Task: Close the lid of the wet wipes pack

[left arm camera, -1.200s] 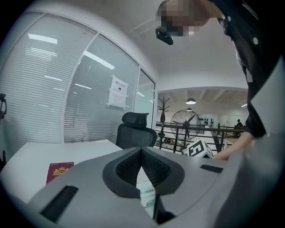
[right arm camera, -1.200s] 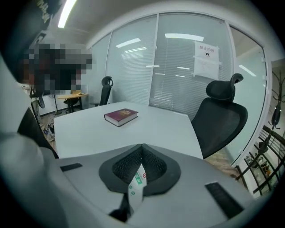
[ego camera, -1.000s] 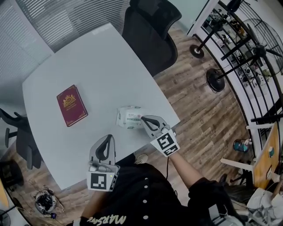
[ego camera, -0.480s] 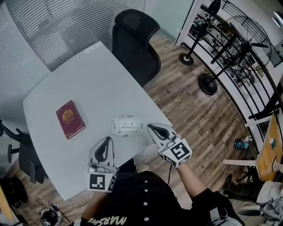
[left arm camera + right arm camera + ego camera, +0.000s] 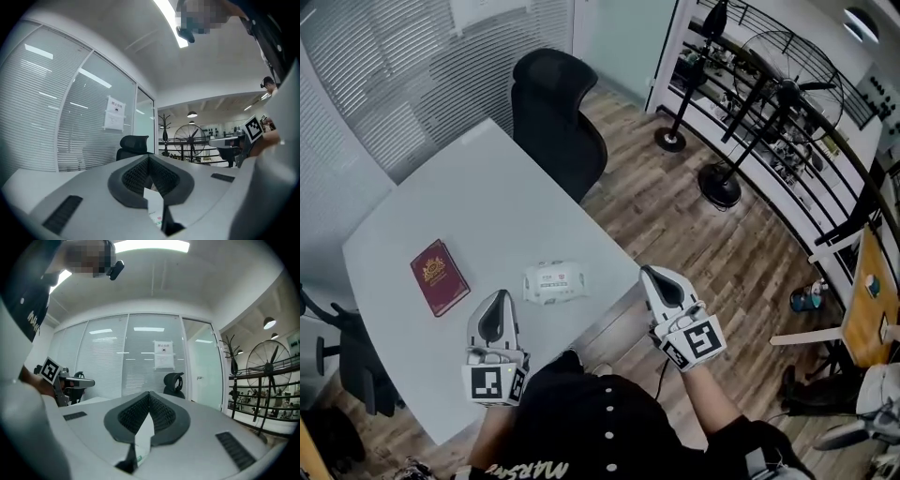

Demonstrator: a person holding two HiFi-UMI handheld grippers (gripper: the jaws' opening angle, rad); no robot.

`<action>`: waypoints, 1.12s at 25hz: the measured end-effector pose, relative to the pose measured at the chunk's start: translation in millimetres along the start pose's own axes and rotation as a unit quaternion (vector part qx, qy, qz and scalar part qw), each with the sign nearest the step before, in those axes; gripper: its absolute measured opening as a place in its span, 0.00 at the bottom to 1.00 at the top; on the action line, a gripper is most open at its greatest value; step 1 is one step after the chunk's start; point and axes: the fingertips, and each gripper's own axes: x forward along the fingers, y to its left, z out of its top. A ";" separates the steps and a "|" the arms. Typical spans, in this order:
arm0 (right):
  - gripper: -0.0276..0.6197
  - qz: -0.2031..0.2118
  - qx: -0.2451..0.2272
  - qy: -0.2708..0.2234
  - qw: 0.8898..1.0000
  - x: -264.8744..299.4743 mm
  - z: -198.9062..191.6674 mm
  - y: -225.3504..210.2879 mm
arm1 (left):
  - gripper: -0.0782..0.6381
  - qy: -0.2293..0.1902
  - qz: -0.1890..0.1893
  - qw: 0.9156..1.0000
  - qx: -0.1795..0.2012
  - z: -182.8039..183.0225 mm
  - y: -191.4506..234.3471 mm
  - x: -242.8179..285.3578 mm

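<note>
Wipes pack [image 5: 555,281] flat on white table [image 5: 412,225], near its front edge, ahead of both grippers and touching neither. Lid too small to judge. Left gripper [image 5: 498,296] pinched together, empty. Right gripper [image 5: 650,271] likewise, by the table's corner.

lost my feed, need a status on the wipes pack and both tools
Left tool shut, empty; right tool shut, empty. White soft wet wipes pack flat on white table, lid looks shut. Nothing blocking.
</note>
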 end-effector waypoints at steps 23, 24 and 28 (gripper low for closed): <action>0.09 -0.121 0.021 -0.063 0.990 -67.7 26.2 -46.6 | 0.12 -0.018 0.005 1.000 0.023 21.0 -10.4 -1.0; 0.09 -0.121 0.020 -0.063 0.990 -67.4 26.3 -46.7 | 0.12 -0.018 0.007 1.000 0.023 21.4 -9.8 -0.9; 0.09 -0.119 0.016 -0.062 0.991 -66.8 25.6 -46.9 | 0.12 -0.021 0.009 0.999 0.025 22.2 -11.4 0.0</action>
